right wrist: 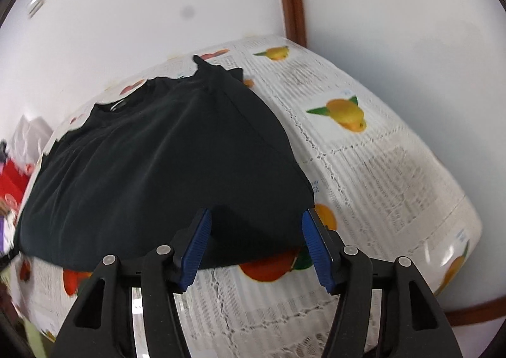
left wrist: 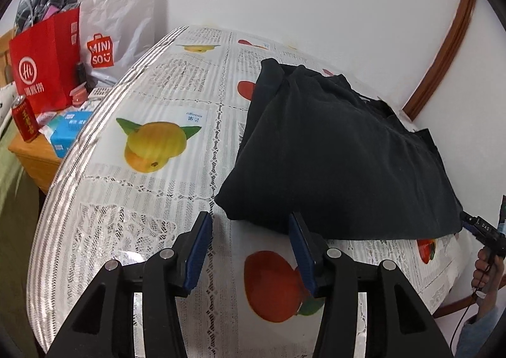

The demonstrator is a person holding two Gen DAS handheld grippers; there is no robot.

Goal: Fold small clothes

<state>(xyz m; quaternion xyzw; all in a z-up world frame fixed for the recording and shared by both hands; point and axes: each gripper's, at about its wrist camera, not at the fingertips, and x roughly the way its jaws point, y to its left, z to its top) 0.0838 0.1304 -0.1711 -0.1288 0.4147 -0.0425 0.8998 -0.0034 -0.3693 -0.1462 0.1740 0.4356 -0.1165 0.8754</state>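
Observation:
A black garment (left wrist: 332,149) lies partly folded on a table with a fruit-print lace cloth (left wrist: 151,197). Its neckline is at the far side in the right wrist view, garment (right wrist: 164,162). My left gripper (left wrist: 249,219) is open at the garment's near left corner, its blue pads (left wrist: 197,250) apart over the cloth with only the corner's edge between the tips. My right gripper (right wrist: 257,214) is open too, its pads (right wrist: 316,250) astride the near hem close to the right corner, not pressing on it.
Left of the table a wooden stand (left wrist: 34,155) holds a red bag (left wrist: 44,64), a white Miniso bag (left wrist: 117,29), a red can (left wrist: 23,121) and blue tissue packs (left wrist: 68,130). A white wall is behind. A person's hand (left wrist: 487,266) shows at the right edge.

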